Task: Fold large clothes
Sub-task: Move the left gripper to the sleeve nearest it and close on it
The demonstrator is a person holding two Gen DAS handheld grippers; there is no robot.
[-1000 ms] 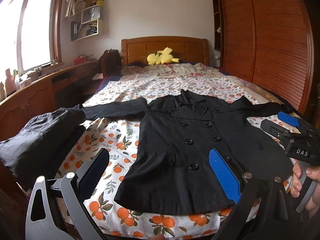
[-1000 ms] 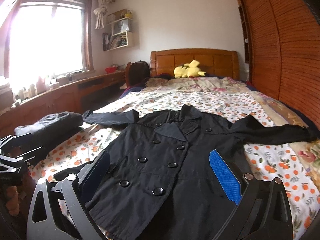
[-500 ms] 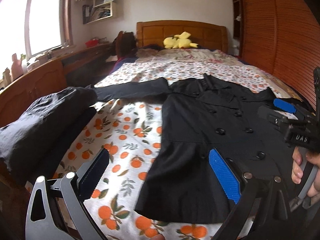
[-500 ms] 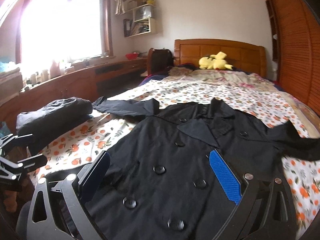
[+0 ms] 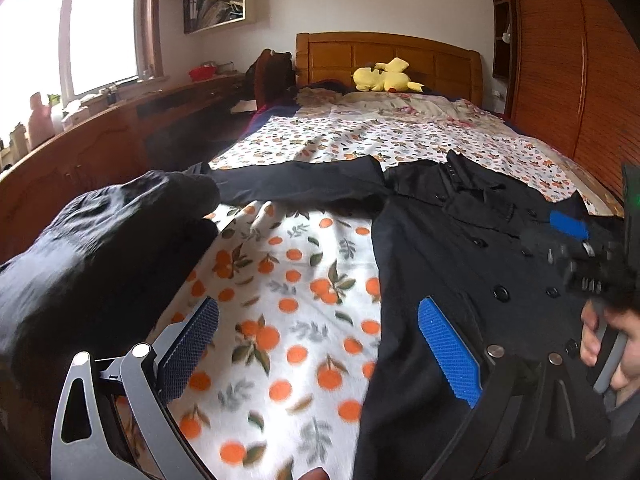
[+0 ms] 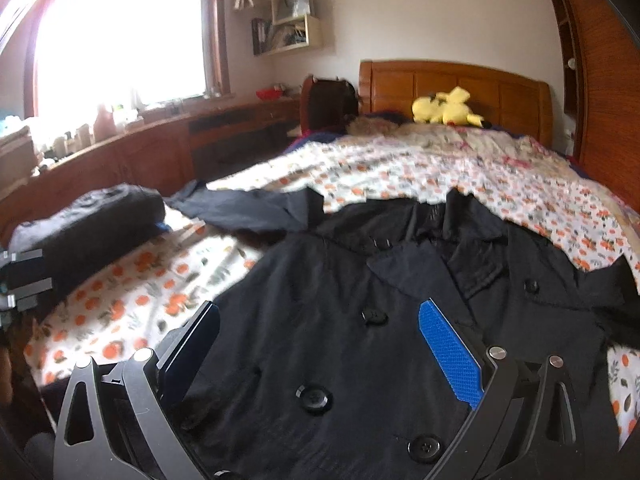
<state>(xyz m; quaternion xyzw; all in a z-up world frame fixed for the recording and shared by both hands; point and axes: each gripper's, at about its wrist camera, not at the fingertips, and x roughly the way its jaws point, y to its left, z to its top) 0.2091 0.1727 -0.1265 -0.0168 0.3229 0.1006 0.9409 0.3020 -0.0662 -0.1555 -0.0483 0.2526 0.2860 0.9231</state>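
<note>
A black double-breasted coat (image 5: 460, 248) (image 6: 360, 312) lies face up and spread flat on the bed, collar toward the headboard. Its left sleeve (image 5: 296, 180) (image 6: 248, 208) stretches out over the orange-print sheet (image 5: 288, 304). My left gripper (image 5: 316, 340) is open over the sheet beside the coat's left edge, holding nothing. My right gripper (image 6: 320, 344) is open above the coat's buttoned front, holding nothing. In the left wrist view the right gripper (image 5: 576, 248) shows at the right edge with a hand (image 5: 592, 332) on its grip.
A folded dark garment (image 5: 92, 248) (image 6: 88, 224) sits at the bed's left edge. A yellow plush toy (image 5: 384, 78) (image 6: 448, 110) lies by the wooden headboard (image 5: 388, 56). A wooden counter (image 5: 80, 152) runs along the left under the window; a slatted wardrobe (image 5: 560, 60) stands on the right.
Both grippers have moved forward and to the left, lower over the bed. The left one shifted from above the coat's hem to above the sheet. The coat has not moved.
</note>
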